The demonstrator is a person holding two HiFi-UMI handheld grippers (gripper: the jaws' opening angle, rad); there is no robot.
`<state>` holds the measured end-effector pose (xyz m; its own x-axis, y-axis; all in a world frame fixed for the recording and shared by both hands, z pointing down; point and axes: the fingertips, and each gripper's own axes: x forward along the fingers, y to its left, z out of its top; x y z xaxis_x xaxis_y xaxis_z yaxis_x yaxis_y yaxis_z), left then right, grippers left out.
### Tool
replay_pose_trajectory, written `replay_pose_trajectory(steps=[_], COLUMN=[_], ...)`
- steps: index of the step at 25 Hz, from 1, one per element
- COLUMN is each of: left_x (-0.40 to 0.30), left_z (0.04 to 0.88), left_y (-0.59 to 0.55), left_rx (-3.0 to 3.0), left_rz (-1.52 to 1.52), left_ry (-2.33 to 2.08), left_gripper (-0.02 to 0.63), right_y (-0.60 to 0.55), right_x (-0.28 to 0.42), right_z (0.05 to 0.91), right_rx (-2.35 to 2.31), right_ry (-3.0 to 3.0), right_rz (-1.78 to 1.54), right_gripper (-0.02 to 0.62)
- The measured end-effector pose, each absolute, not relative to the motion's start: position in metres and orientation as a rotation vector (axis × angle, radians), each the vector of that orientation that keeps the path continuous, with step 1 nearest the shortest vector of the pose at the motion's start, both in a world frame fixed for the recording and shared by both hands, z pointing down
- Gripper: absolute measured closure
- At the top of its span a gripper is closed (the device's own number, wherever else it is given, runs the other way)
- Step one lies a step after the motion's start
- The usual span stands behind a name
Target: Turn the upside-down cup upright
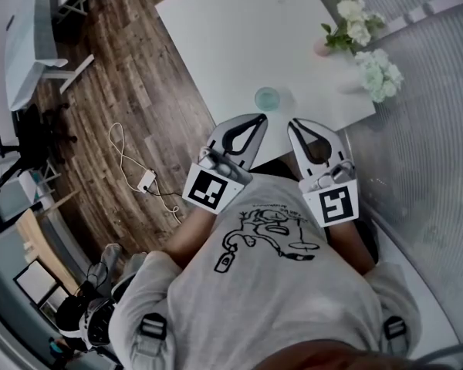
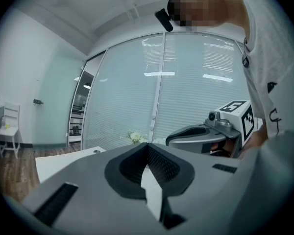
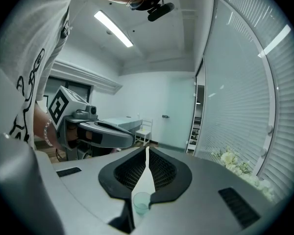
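A small pale green see-through cup (image 1: 267, 99) stands on the white table (image 1: 231, 37), near its front edge. From these views I cannot tell which end is up. Both grippers hover just short of that edge, in front of the person's chest. The left gripper (image 1: 261, 117) is shut and empty, its tip just below the cup. The right gripper (image 1: 292, 122) is also shut and empty, a little right of the cup. In the right gripper view the cup (image 3: 142, 202) shows through the gap under the shut jaws (image 3: 147, 148). The left gripper view shows its own shut jaws (image 2: 148, 145) but no cup.
White flowers (image 1: 359, 21) in a pink vase (image 1: 322, 47) and a second pale bunch (image 1: 380, 74) stand at the table's right end, by a blinded glass wall. A cable and plug (image 1: 145, 180) lie on the wood floor at the left. Desks and a chair stand far left.
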<state>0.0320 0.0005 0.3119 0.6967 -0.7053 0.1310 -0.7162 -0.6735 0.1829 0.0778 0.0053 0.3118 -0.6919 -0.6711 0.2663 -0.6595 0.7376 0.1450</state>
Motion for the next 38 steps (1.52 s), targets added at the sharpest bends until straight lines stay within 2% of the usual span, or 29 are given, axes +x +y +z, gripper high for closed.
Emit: replay_pose_trajectory(steps=[38], left_x=[0.010], left_z=[0.463], left_y=[-0.045], left_rx=[2.696], left_rz=[0.330], left_ry=[-0.781], left_gripper=[0.603], right_y=[-0.028], right_x=[0.032], right_z=[0.476], right_rx=[0.629], right_ry=[-2.285], right_rz=[0.118], right_gripper=[0.551])
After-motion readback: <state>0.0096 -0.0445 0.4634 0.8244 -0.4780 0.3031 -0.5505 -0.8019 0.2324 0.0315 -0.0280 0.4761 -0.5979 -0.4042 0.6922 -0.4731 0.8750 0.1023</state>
